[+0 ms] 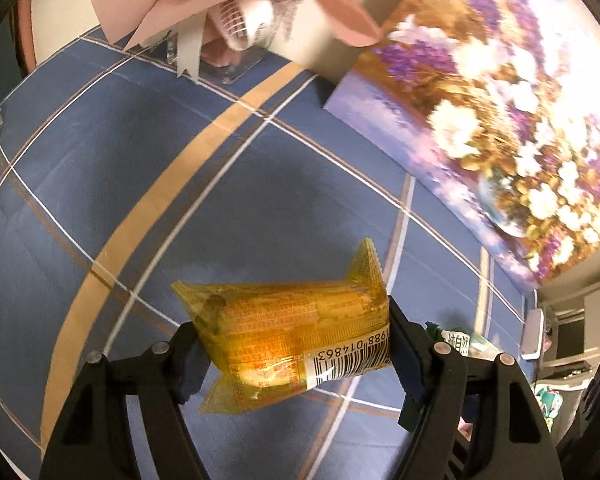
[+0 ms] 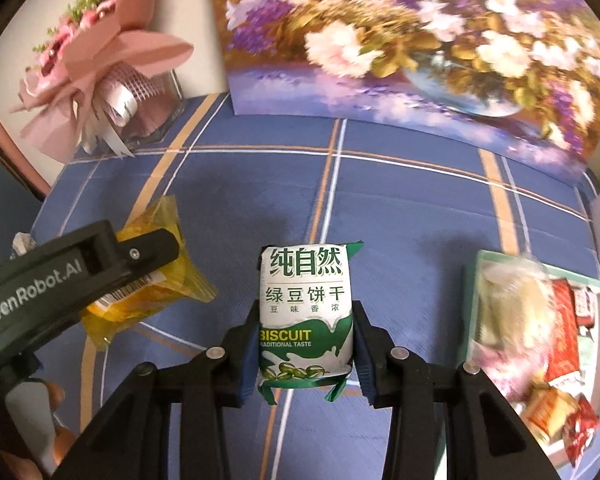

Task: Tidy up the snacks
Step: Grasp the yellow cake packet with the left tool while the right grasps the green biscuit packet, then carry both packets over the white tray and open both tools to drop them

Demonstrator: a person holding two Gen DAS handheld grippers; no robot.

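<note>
Yellow snack packet (image 1: 296,336): pinched crosswise between the pads of the left hand-held gripper (image 1: 294,346), low centre of the left wrist view, raised above the blue plaid cloth (image 1: 100,168).
Green-and-white biscuit packet (image 2: 306,312): clamped upright in the right hand-held gripper (image 2: 306,356), lower centre of the right wrist view.
Tray (image 2: 470,280): seen at lower right, filled with assorted wrapped snacks (image 2: 560,328).
Flower painting (image 2: 420,40): propped along the top.
Pink bouquet (image 2: 84,64): placed at upper left.
</note>
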